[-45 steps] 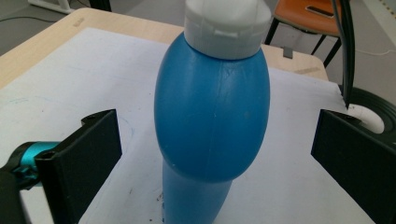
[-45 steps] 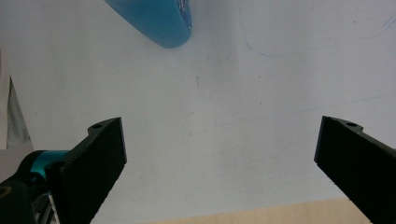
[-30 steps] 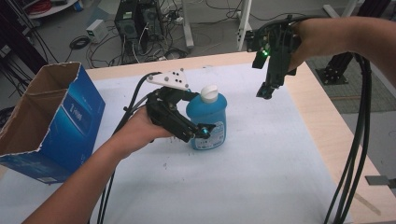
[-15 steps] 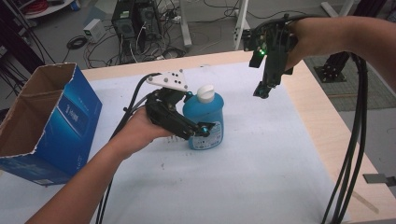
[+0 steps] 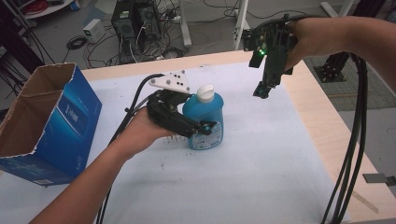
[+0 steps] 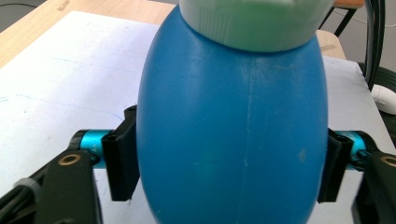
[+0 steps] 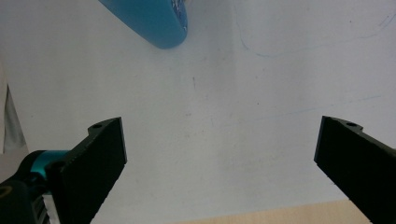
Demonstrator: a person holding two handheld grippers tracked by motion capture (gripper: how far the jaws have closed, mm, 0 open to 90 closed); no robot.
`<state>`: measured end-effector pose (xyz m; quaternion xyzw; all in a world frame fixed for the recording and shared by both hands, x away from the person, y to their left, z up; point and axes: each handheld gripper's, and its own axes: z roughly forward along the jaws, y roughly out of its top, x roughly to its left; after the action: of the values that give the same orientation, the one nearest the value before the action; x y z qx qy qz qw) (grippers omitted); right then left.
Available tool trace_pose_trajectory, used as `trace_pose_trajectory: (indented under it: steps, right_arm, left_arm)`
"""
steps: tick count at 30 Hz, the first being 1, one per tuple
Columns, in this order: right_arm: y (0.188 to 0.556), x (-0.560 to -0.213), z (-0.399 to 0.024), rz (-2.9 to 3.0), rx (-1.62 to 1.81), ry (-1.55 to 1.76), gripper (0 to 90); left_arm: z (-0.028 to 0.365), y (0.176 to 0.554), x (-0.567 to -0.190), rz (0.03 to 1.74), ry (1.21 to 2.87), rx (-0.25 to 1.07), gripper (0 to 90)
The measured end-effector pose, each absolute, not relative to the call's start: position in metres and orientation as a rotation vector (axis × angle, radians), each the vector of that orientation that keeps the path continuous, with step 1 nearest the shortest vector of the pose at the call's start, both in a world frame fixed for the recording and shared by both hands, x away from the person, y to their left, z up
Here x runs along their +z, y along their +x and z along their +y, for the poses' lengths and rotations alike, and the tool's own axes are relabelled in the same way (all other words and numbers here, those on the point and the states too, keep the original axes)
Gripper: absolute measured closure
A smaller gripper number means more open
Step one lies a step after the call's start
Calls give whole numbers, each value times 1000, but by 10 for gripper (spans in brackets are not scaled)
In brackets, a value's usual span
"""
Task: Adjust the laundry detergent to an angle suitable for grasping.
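Note:
A blue bottle with a white cap stands upright on the white mat near the table's middle. My left gripper comes at it from the left, and its jaws have just been closing with the bottle between them. In the left gripper view both black pads press the sides of the bottle, low on its body. My right gripper hangs above the mat at the far right, pointing down, jaws wide open and holding nothing. The bottle's base shows at the top of the right gripper view.
A torn-open blue cardboard box lies at the left edge of the table. Bare wooden tabletop runs along the right of the mat. Thick black cables hang down from the right hand.
The left gripper's jaws have closed in onto the blue bottle. Both hands have stayed where they were, and the bottle still stands upright.

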<state>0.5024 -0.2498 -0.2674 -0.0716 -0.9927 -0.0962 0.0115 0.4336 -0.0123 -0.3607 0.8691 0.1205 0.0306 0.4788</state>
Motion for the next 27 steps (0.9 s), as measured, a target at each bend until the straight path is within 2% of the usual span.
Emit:
trace_pose_trajectory:
  steps: [12, 27]
  right_arm:
    - [503, -268, -250, -3097, -303, -217, 16]
    - [503, -270, -251, -3097, -313, -218, 16]
  left_arm:
    - [-12, 434, -361, 283, 2112, 84, 412]
    - [-11, 433, -360, 321, 2105, 110, 430]
